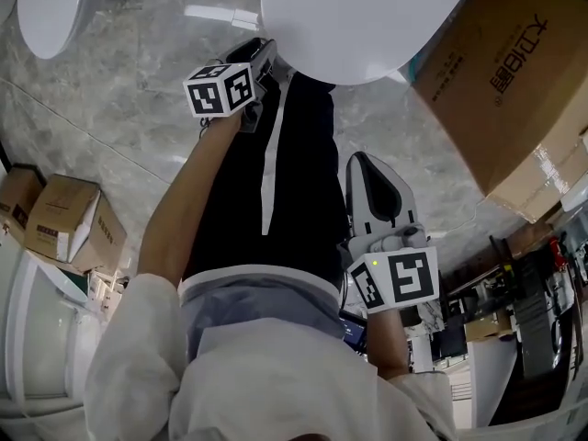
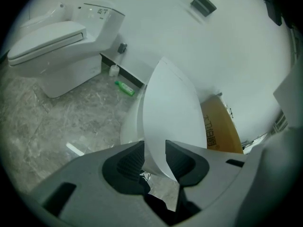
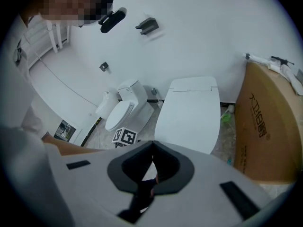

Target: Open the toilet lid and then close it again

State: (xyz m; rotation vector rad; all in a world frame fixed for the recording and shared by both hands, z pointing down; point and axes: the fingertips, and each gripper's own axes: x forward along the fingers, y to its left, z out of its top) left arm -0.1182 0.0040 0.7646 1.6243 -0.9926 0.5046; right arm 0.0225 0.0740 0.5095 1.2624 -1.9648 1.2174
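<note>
Toilet lid (image 1: 358,16) is lying flat, lengthwise toward the person (rear cut off); left tool (image 2: 155,151) is gaping astride its edge, right tool (image 3: 152,162) closed, empty.

We wear a white shirt (image 1: 276,375) and black trousers (image 1: 299,173) with a white side stripe (image 1: 269,168), and our grey left gripper (image 2: 155,157) and right gripper (image 3: 152,161) each carry black pads (image 2: 129,163) and a cube (image 1: 220,88) of black-and-white square markers.

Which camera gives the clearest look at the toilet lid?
The right gripper view: nearly the whole toilet lid shows, from front to back. The left gripper view sees it close and skewed, its edge between the jaws. The head view catches only its front, cut off at the top.
</note>
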